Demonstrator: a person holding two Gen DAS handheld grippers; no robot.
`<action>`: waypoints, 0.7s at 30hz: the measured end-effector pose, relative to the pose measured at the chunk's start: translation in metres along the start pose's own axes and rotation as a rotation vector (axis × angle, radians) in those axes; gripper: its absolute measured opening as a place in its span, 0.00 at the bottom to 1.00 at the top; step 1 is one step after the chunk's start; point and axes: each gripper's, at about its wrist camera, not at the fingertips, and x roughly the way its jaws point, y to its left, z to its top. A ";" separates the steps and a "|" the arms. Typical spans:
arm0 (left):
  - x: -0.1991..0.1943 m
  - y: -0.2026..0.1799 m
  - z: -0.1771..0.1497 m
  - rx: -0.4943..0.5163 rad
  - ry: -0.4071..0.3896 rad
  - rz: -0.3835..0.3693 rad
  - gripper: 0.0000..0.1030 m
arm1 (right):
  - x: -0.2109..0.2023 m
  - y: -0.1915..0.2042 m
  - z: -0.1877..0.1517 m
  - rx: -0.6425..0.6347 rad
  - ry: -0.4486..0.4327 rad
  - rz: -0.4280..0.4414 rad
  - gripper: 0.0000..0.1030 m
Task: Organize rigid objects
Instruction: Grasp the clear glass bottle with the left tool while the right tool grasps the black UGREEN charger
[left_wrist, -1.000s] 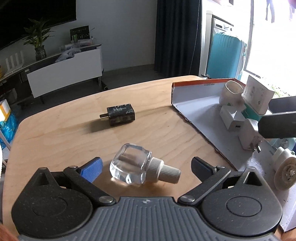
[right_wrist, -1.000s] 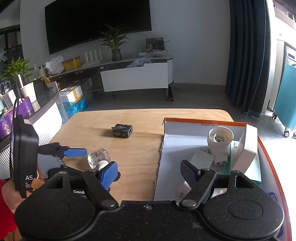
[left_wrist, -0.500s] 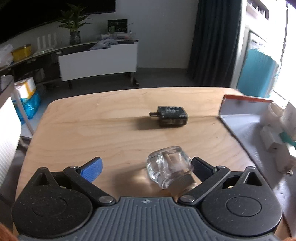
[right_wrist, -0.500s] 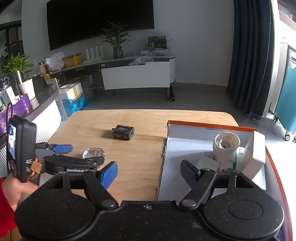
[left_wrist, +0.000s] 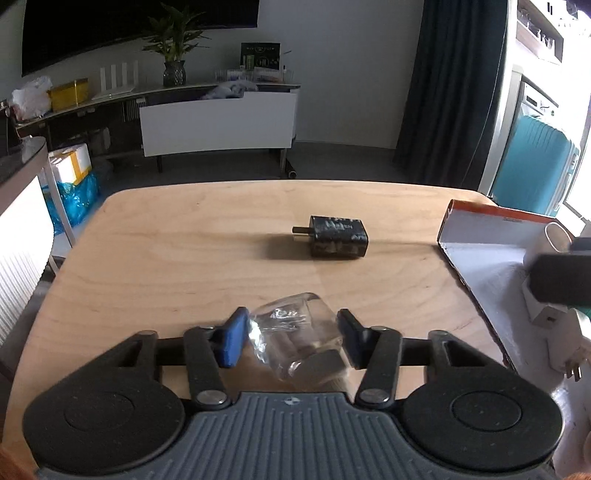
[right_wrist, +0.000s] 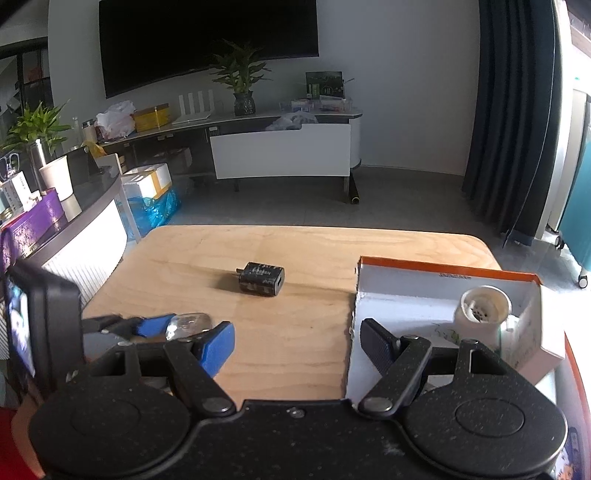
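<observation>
Left claw (left_wrist: 291, 334) jaws just closed onto clear bottle (left_wrist: 295, 339) on desk (left_wrist: 184, 258); right claw (right_wrist: 297, 345) held wide, empty.

The desk (left_wrist: 184, 258) is pale wood with a faint grain. Near its middle lies a black charger (left_wrist: 338, 242) with pale lettering. Right of the charger, a box (right_wrist: 402, 291) — white inside, orange along its rim — holds a cream socket (right_wrist: 480, 314). The clear glass bottle (left_wrist: 295, 336) sits between the left tool's (left_wrist: 291, 341) blue and black pads.

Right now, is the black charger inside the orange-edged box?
No, the black charger lies on the bare wooden table, left of the orange-edged box.
</observation>
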 end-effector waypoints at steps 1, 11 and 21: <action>-0.002 0.003 0.000 -0.010 -0.002 -0.008 0.50 | 0.004 0.000 0.003 0.001 0.004 0.008 0.86; -0.018 0.040 0.015 -0.114 -0.036 0.028 0.50 | 0.088 0.023 0.030 -0.004 0.083 0.056 0.86; -0.020 0.060 0.018 -0.204 -0.056 0.042 0.50 | 0.168 0.044 0.031 0.060 0.131 -0.042 0.87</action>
